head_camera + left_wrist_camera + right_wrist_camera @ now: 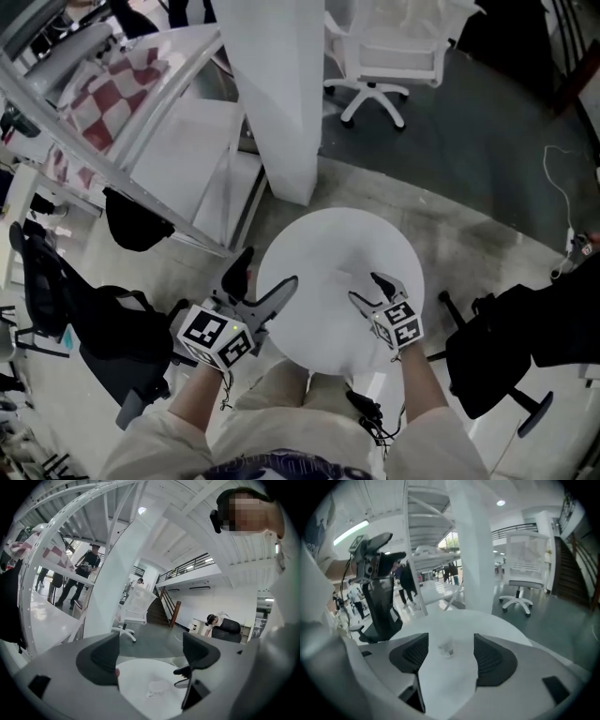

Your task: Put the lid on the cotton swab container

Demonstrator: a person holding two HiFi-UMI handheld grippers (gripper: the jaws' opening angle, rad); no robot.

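The left tool [268, 272] and right tool [367, 288] stand spread, empty. The small clear plastic cotton swab container [446, 648] sits on the round white counter [314, 342]; likely light, slick, thin-walled: pinch its sides gently.

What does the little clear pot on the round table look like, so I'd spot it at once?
Find the round white table in front of the person. Near its middle, framed between the open right tongs, stands a small clear container. It is the only thing on the tabletop, see-through and pale against the white.
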